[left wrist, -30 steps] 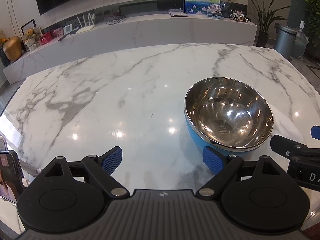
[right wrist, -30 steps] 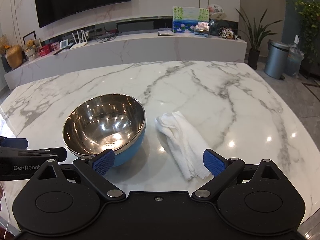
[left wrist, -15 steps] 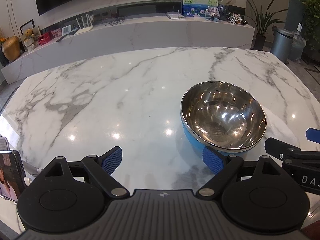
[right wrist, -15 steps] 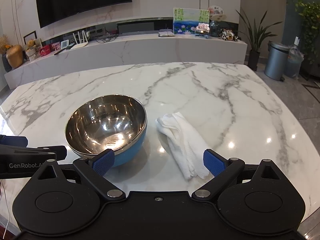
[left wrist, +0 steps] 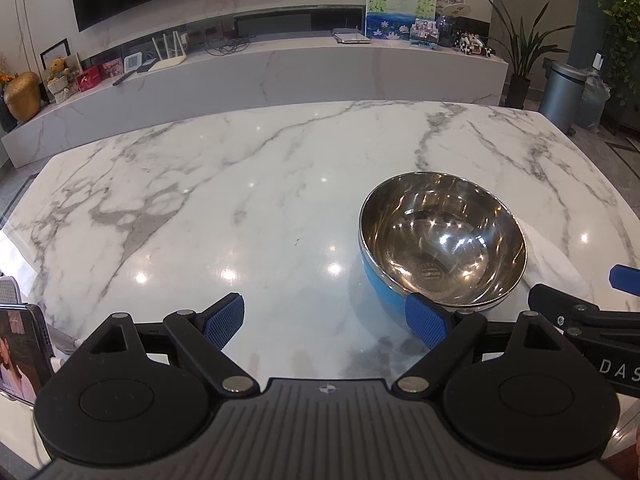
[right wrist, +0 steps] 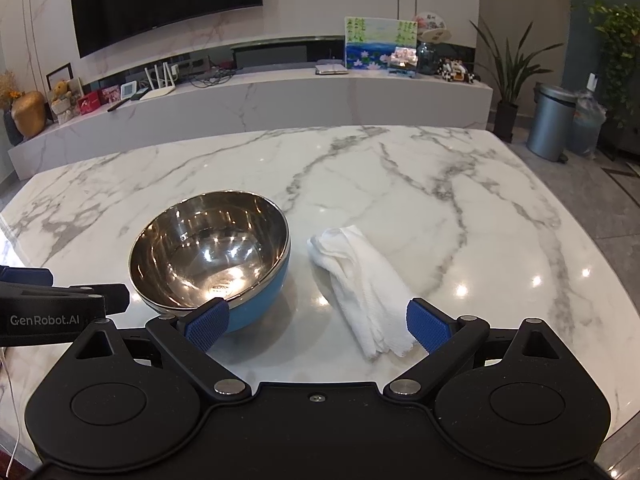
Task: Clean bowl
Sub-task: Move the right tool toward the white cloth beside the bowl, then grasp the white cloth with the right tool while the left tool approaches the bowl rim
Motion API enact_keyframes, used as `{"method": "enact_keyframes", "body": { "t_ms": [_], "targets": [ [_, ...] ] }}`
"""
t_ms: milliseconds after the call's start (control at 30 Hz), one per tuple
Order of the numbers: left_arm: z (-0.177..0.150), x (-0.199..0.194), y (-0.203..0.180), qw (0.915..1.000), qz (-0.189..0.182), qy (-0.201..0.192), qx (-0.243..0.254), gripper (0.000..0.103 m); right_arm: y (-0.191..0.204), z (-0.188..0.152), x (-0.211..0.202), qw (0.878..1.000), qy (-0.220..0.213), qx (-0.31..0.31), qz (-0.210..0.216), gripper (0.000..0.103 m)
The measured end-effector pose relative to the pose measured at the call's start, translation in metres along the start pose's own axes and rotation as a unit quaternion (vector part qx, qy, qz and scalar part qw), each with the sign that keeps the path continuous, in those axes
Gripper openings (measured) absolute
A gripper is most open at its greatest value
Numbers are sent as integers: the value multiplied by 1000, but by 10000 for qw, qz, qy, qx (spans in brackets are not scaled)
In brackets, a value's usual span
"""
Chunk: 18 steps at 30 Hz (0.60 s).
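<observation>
The bowl sits upright on the marble table, near its front edge. It is shiny steel inside, with a bright blue outer shell and a thin metal rim, and it looks empty, throwing back the ceiling lights. Just beside it on the right lies a white cloth, loosely folded into a long strip, close to the bowl but not touching it.

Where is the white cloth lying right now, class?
In the right wrist view the white cloth lies folded on the marble table, just right of the bowl and apart from it, ahead of the open right claw.
</observation>
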State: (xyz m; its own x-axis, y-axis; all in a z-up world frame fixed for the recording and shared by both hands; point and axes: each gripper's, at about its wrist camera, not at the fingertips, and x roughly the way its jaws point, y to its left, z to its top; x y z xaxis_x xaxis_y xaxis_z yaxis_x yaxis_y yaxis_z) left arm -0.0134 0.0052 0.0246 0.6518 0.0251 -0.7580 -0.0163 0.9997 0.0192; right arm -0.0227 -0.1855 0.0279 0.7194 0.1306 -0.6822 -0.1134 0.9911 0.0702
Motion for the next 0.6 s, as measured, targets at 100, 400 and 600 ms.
{"method": "enact_keyframes", "body": {
  "t_ms": [100, 400, 600],
  "targets": [
    [1, 1, 1, 9999, -136, -33, -51, 88, 0, 0, -1, 10000, -6, 1, 6, 96],
    [12, -1, 3, 9984, -476, -220, -213, 88, -5, 3, -2, 9999, -110, 6, -1, 96],
    [18, 7, 1, 9981, -585, -81, -194, 88, -12, 4, 5, 9999, 43, 32, -85, 96]
  ]
}}
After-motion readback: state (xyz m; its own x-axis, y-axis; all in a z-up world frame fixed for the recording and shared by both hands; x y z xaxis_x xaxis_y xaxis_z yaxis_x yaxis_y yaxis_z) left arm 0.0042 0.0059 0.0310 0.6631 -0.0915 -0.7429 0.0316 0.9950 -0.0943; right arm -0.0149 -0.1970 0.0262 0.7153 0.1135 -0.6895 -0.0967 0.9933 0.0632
